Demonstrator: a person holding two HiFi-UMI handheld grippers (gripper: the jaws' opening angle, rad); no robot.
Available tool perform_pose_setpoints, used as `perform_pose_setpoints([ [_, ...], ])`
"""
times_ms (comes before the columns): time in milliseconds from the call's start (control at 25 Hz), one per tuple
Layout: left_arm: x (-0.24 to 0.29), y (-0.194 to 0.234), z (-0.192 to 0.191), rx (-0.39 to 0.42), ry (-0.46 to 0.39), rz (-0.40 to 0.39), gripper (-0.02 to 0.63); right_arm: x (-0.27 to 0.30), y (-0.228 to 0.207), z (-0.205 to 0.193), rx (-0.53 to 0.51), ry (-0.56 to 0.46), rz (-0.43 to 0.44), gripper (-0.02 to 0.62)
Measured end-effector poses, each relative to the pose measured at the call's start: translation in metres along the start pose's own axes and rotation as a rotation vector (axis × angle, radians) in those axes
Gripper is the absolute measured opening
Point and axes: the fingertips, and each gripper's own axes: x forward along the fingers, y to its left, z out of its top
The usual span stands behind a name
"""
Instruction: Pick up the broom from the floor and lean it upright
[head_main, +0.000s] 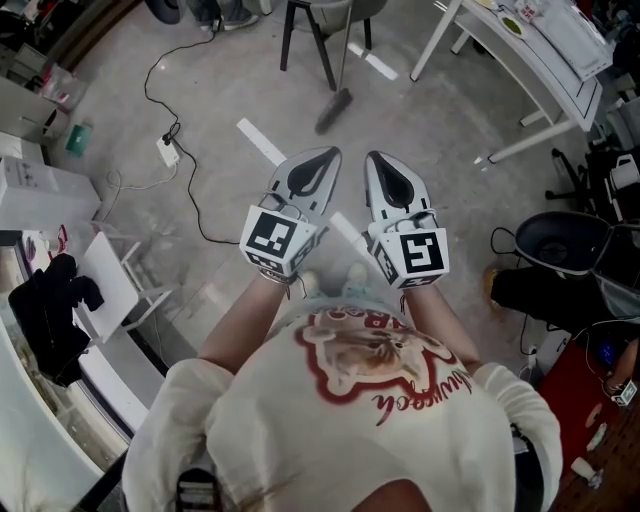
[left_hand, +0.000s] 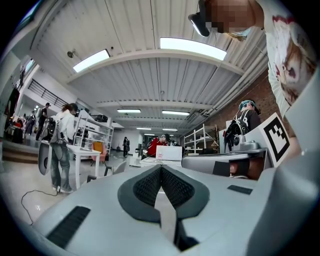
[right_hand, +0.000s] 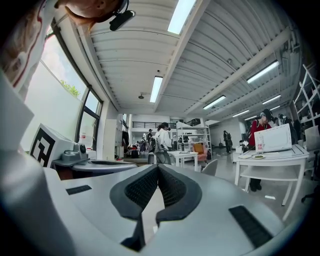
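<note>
Holding nothing: left gripper (head_main: 324, 160) and right gripper (head_main: 378, 162) jaws pressed together.

Both arms reach forward from the chest, side by side. The left gripper (head_main: 322, 158) and right gripper (head_main: 380, 162) point level, close together but apart, cubes toward the body. Each has its jaws together, with nothing between them.

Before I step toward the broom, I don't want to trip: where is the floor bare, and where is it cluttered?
Bare concrete runs ahead of you, between the white tape strip and the white table legs, up to the broom. Crowded: the corded power strip on the left, the black chair on the right.
</note>
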Motion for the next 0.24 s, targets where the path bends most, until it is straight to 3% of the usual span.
perform_pose_setpoints([
  [240, -0.015, 0.000, 0.002, -0.007, -0.013, 0.003, 0.020, -0.004, 0.016, 0.006, -0.015, -0.012, 0.004, 0.025],
])
